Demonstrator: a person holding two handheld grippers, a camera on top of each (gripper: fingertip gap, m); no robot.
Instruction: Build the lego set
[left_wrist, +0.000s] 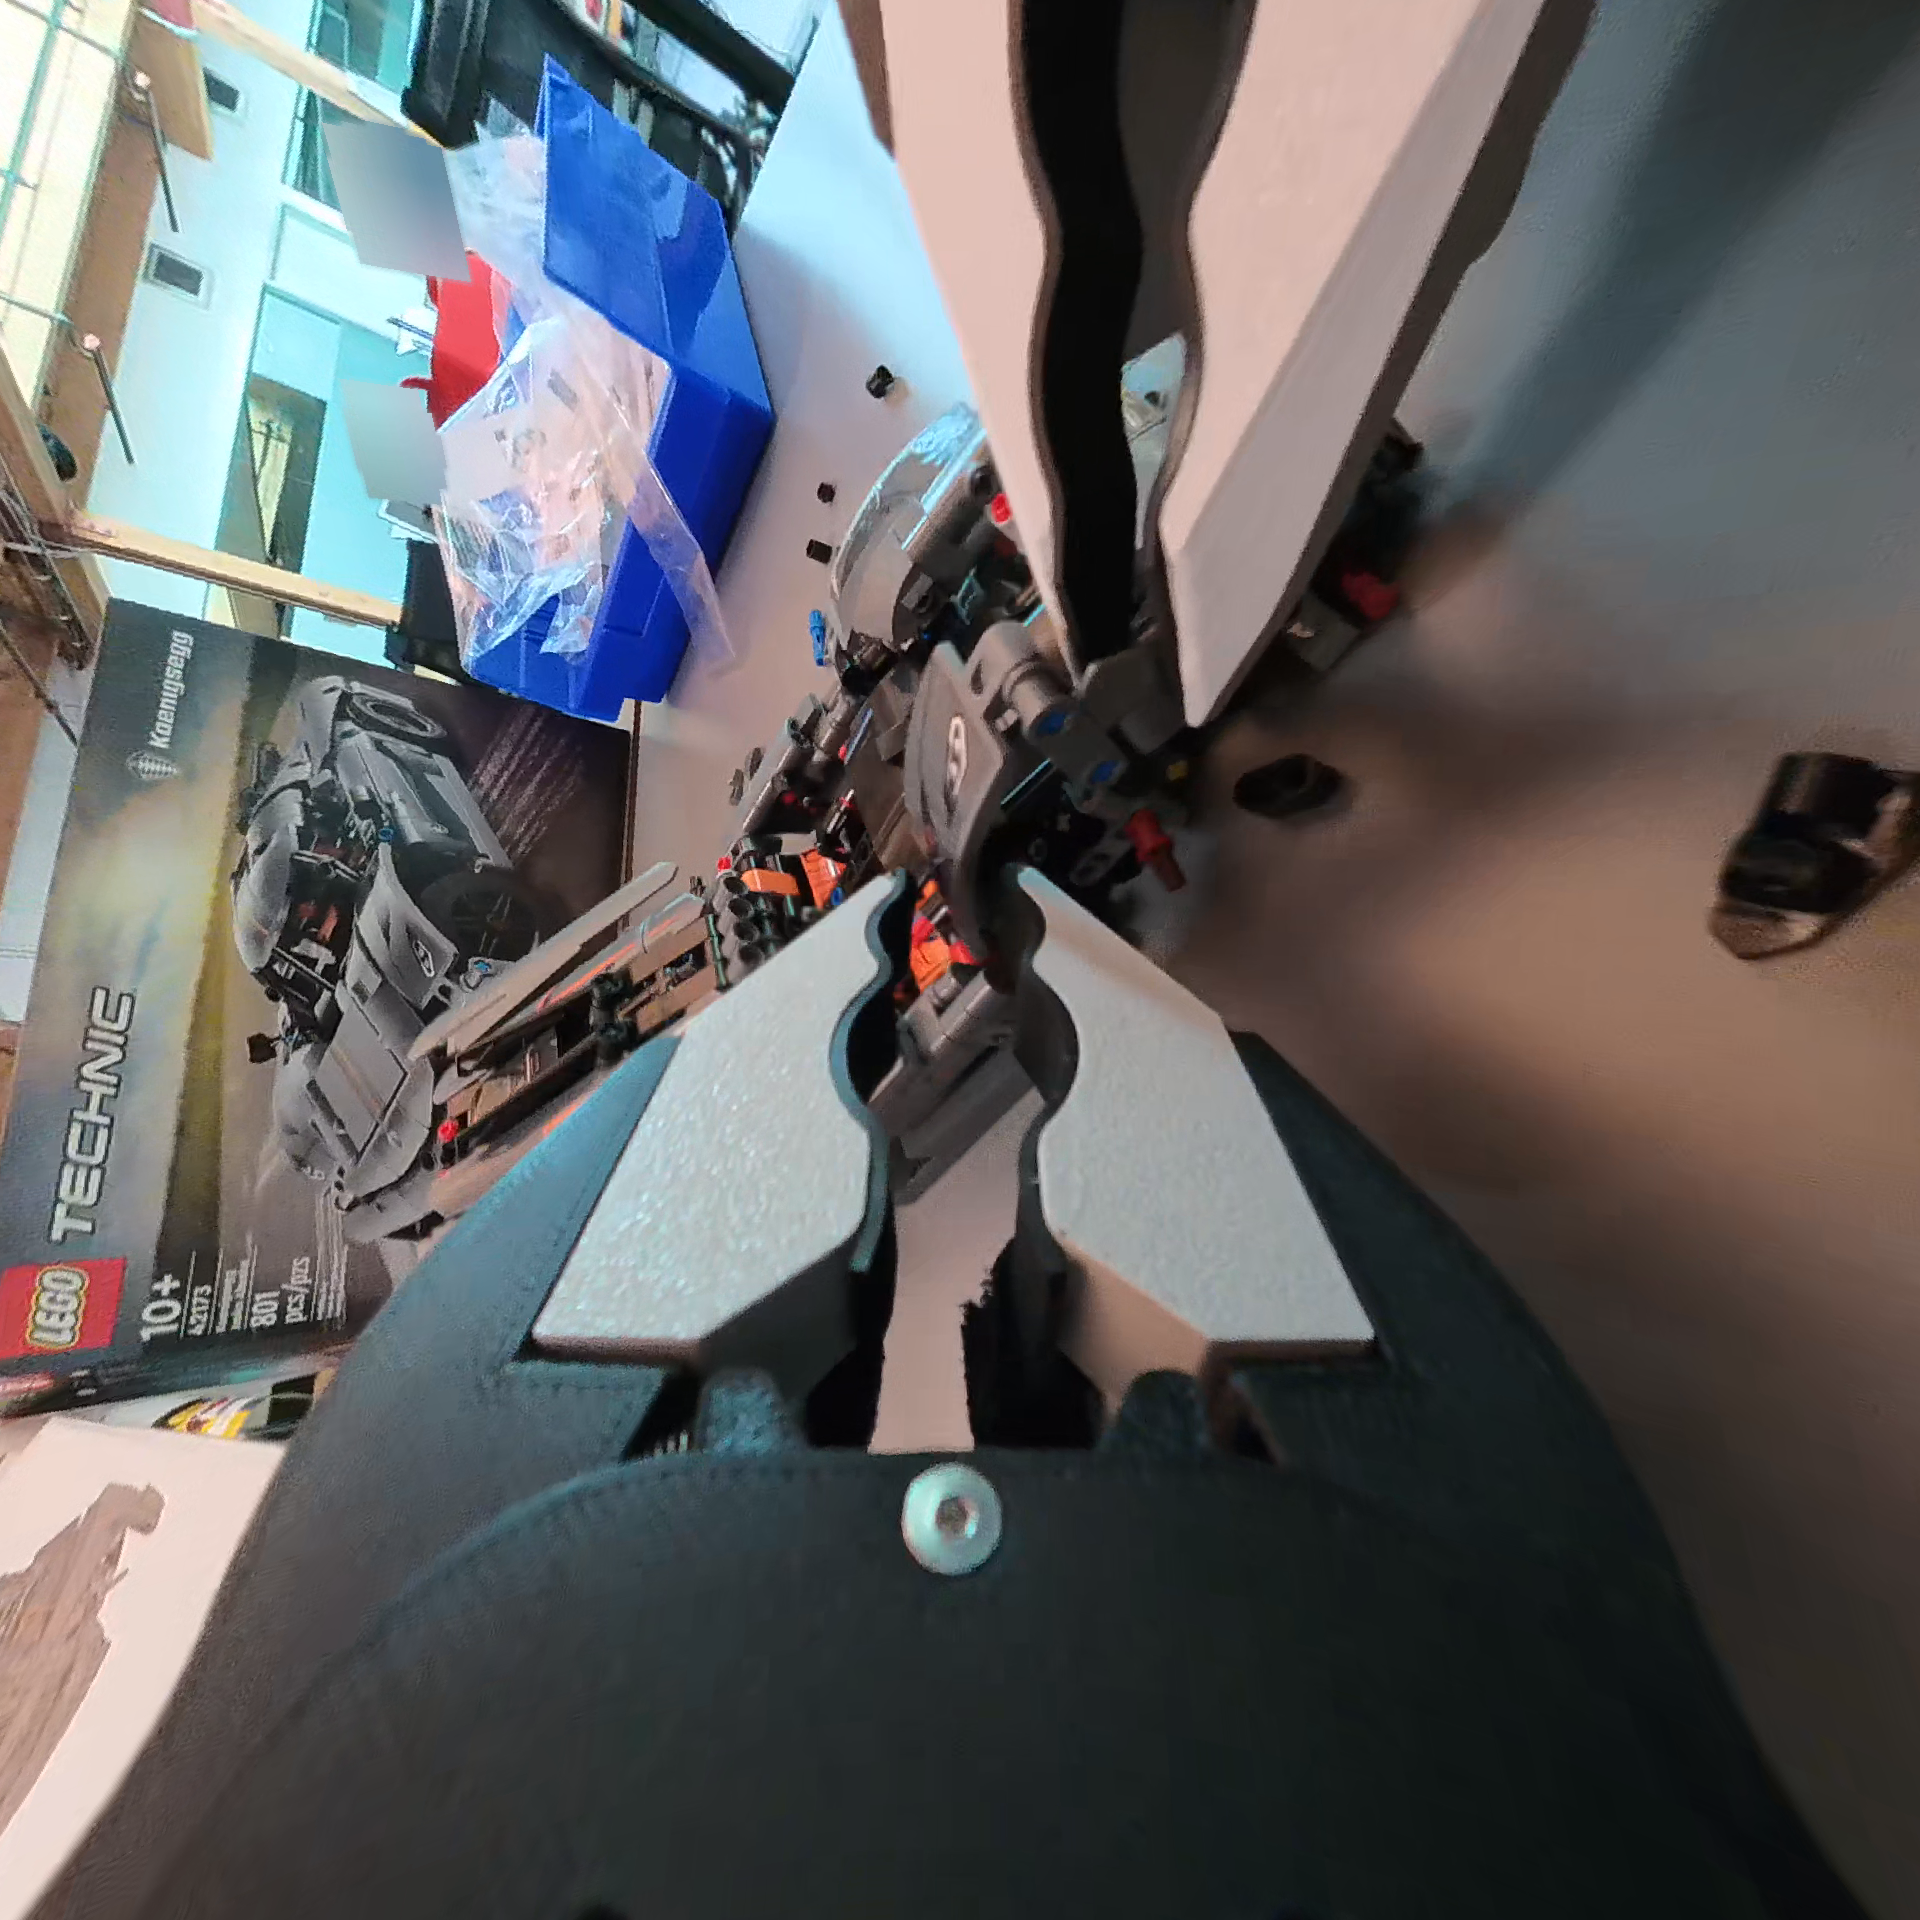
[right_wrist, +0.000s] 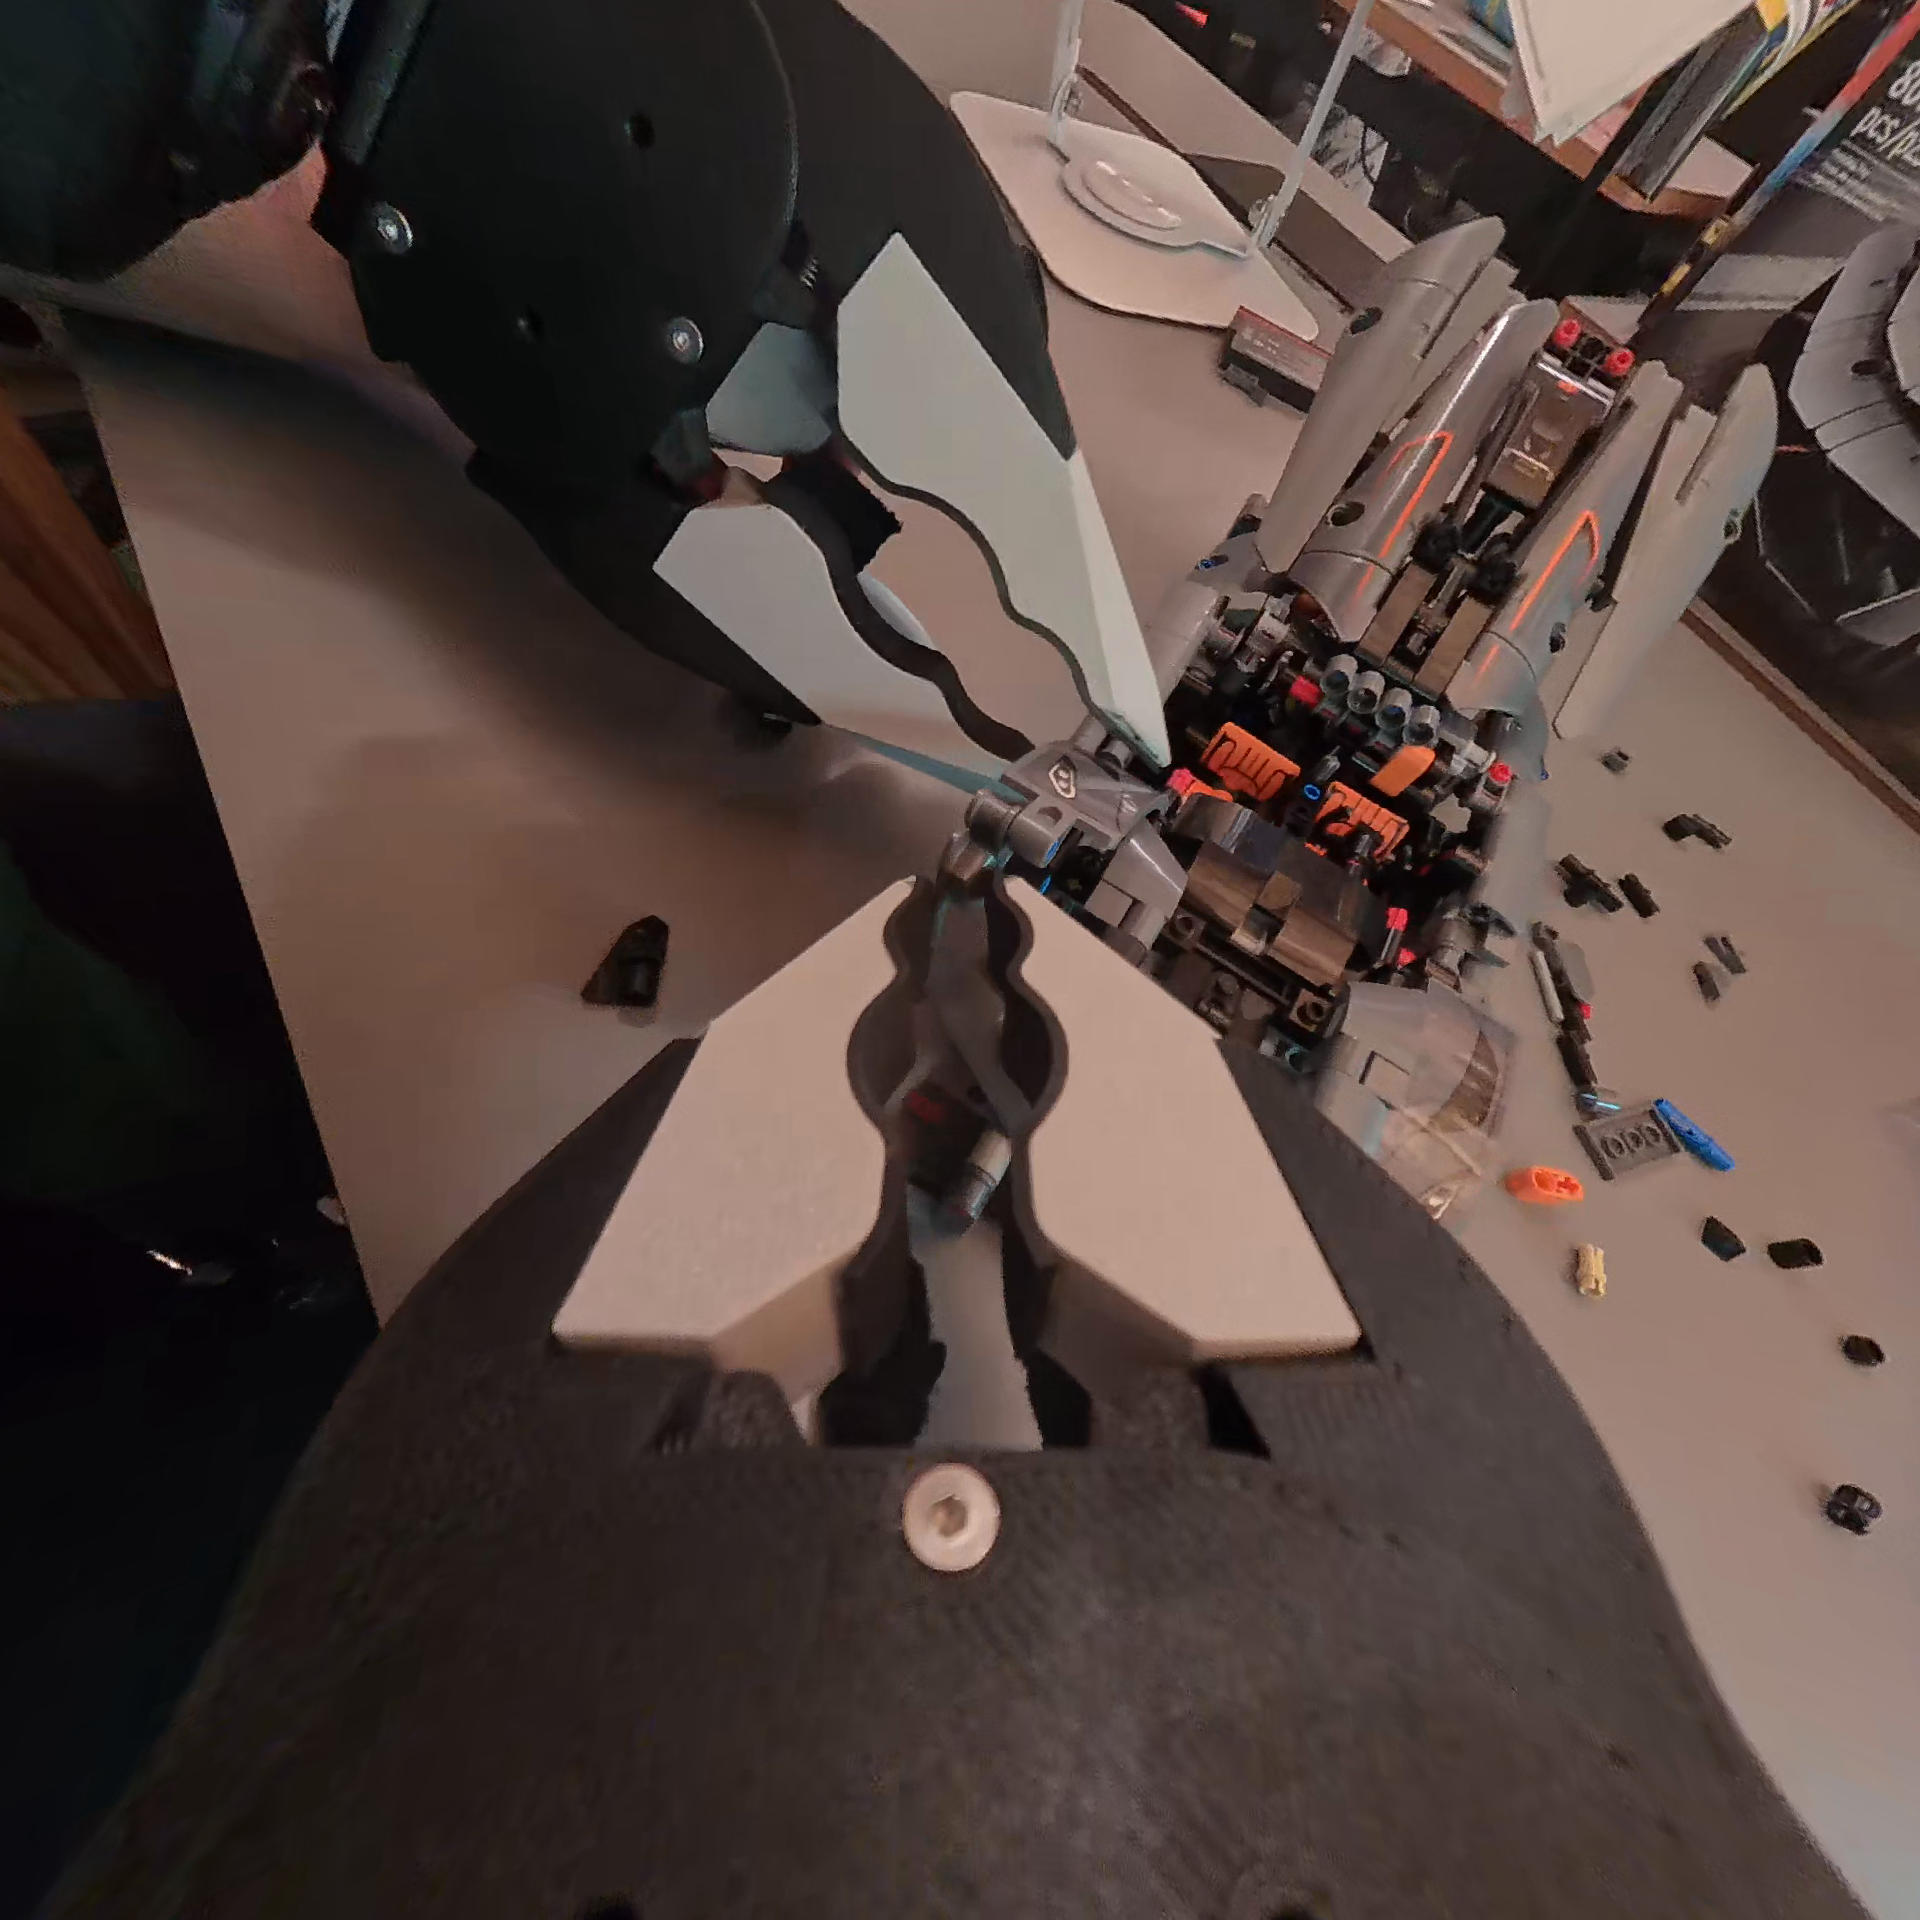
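The lego car model (right_wrist: 1382, 790), grey with orange seats and black inner parts, lies half built on the pale bench (right_wrist: 436, 727). It sits straight ahead of both claws, which meet at one grey corner of it.

The right claw (right_wrist: 961, 894) is pinching a grey curved panel piece (right_wrist: 971, 997) that hangs on this corner; the piece runs down between the wavy black pads, and the tips are closed on its upper end. In the left wrist view the right claw (left_wrist: 1127, 675) comes from above, its tips on the same grey part of the car model (left_wrist: 966, 748).

The left claw (left_wrist: 961, 894) has its tips set on the two sides of the grey body of the model, with only a narrow gap between them; whether it really presses the model cannot be told. In the right wrist view the left claw (right_wrist: 1081, 732) comes from the upper left, its tips at the model's corner.

To the right of the right claw, small loose pieces (right_wrist: 1621, 1143) lie scattered on the bench: black pins, a blue one, an orange one, a pale yellow one. To its left lies one black piece (right_wrist: 629, 961).

Left of the left claw stands the lego box (left_wrist: 260, 987) with a picture of the car, and beyond it blue bins (left_wrist: 665, 343) hold clear plastic bags (left_wrist: 561, 488).
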